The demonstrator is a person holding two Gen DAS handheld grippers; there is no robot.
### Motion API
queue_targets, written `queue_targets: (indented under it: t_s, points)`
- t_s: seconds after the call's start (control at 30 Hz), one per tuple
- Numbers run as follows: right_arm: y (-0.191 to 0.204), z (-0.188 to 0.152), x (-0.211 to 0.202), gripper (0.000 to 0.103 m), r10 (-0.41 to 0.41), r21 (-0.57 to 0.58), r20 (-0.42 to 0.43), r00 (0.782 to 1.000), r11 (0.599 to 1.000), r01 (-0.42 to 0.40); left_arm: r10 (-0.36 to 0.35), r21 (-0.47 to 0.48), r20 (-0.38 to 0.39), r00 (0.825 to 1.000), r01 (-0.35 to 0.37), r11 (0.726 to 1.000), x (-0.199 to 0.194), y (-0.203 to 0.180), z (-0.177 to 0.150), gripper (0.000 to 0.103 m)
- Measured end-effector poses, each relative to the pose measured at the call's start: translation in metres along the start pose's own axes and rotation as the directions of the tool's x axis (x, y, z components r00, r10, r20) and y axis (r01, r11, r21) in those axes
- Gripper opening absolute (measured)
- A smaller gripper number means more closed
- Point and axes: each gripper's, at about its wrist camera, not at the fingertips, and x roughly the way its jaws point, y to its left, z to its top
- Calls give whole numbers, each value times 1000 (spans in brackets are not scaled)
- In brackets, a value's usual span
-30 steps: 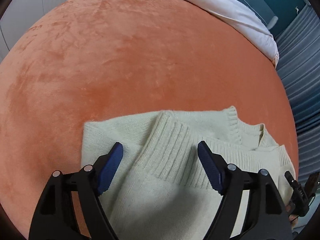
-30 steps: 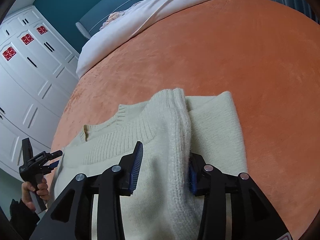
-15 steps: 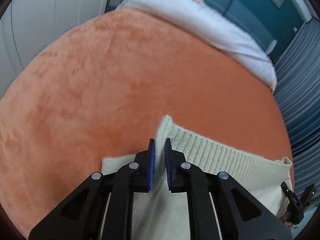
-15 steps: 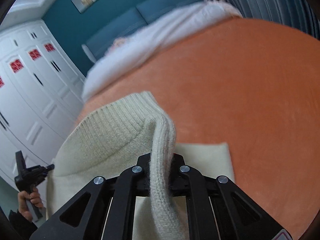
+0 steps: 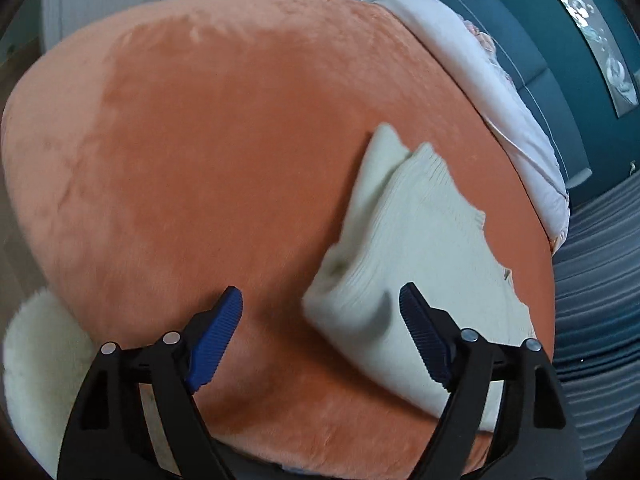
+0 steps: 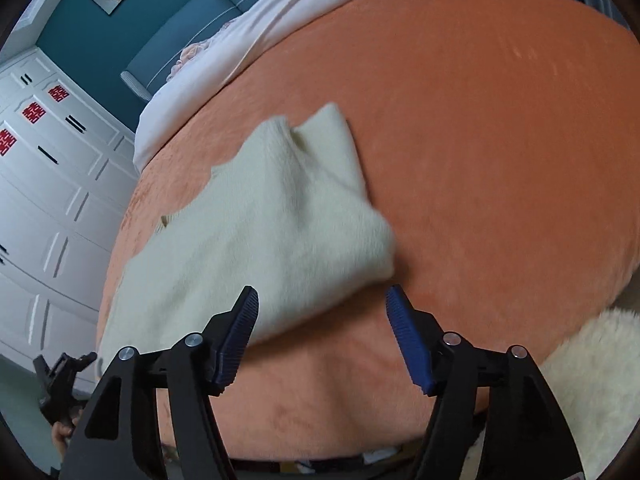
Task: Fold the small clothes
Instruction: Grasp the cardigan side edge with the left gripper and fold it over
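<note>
Both claws are wide open right now and holding nothing: the left claw (image 5: 320, 338) has its blue pads spread, and so does the right claw (image 6: 322, 336). Half a second ago each one was pinched shut on a fold of the sweater and lifting it, so they've let go and pulled back toward the near edge of the bed since then. The cream sweater (image 5: 416, 256) now lies dropped on the orange blanket (image 5: 208, 152), folded over into a longish bundle. Its long axis runs away from the claws toward the white duvet (image 5: 500, 92) at the head of the bed, leaning a bit sideways, with the two pointed corners at the far end and the thick rolled fold nearest the claws. In the left view the sweater (image 6: 256, 224) sits ahead and to the right, its near fold just past the right-hand pad; in the right view it's ahead and to the left, its near edge close to the left-hand pad. Neither claw touches it. A fluffy white rug (image 6: 592, 384) shows off the bed's near corner. The picture's a bit motion-blurred.
</note>
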Motion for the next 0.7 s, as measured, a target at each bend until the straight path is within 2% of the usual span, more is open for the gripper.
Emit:
queue_targets:
  t_s: [0.03,0.1,0.23,0.27,0.3,0.33,0.37,0.43,0.5,0.57,0.63,0.7]
  points:
    - [-3,-5,4,67,15,22,-17,1000,1000,-14,-8,-37,-9,1000,8,999,5,5,-7,80]
    - [-2,-7,17,67,46,68,-44,998,997,-43,-4,-52,34,999,5,999,5,-1,-12,87]
    - [7,13,32,69,101,125,14,995,987,-102,-41,-28,-12,999,41,999,30,-30,4,85]
    - [10,20,38,69,117,150,18,993,982,-119,-54,-8,-29,998,54,999,36,-37,7,69]
    - [10,25,41,64,131,170,28,991,976,-134,-34,18,-53,998,35,999,41,-43,8,40]
    - [11,29,41,25,114,170,35,993,978,-118,-18,34,-68,998,21,999,41,-46,8,29]
    - [14,32,39,11,119,160,31,992,980,-122,-40,37,-69,997,42,998,36,-48,10,15]
    - [20,30,16,9,162,157,72,984,973,-172,-86,56,-53,995,89,994,12,-51,11,10]
    - [28,23,-13,9,167,102,96,981,979,-176,-103,92,-60,993,109,990,-11,-48,7,10]
    - [24,11,-35,9,156,67,91,984,985,-162,-81,121,-81,993,91,988,-26,-39,-5,10]
    - [9,-1,-43,9,104,56,38,994,993,-106,-42,125,-133,990,59,990,-27,-21,-23,10]
    - [-10,-23,-36,9,21,46,-65,998,999,-18,-1,113,-179,984,21,993,-21,1,-45,11]
